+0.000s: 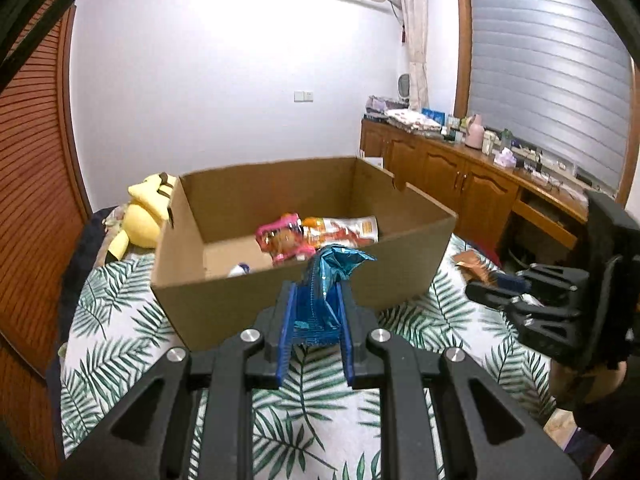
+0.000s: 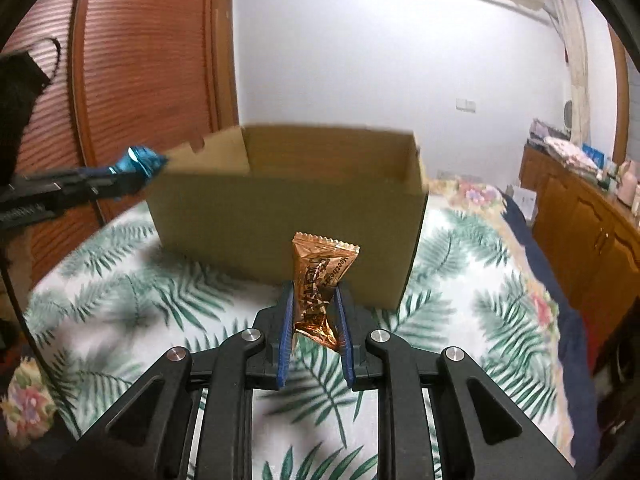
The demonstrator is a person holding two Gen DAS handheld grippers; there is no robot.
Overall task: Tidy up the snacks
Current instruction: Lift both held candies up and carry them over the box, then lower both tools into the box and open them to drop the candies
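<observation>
A blue foil snack packet (image 1: 326,292) is pinched in my left gripper (image 1: 316,300), which is shut on it just in front of the near wall of an open cardboard box (image 1: 400,276). A pink snack bag (image 1: 284,240) and an orange-and-white one (image 1: 344,232) lie inside the box. My right gripper (image 2: 314,300) is shut on an orange-brown snack bar wrapper (image 2: 318,280), held above the leaf-print bedcover (image 2: 132,280) in front of the box (image 2: 280,216). The left gripper (image 2: 132,172) with its blue packet (image 2: 142,162) shows at the left of the right wrist view; the right gripper (image 1: 476,286) shows at the right of the left wrist view.
A yellow plush toy (image 1: 146,212) lies left of the box. A wooden sideboard (image 1: 460,176) crowded with small items runs along the right under a shuttered window. A louvred wooden door (image 2: 140,68) stands behind the box on the left. The bed's edge (image 2: 568,320) drops off at the right.
</observation>
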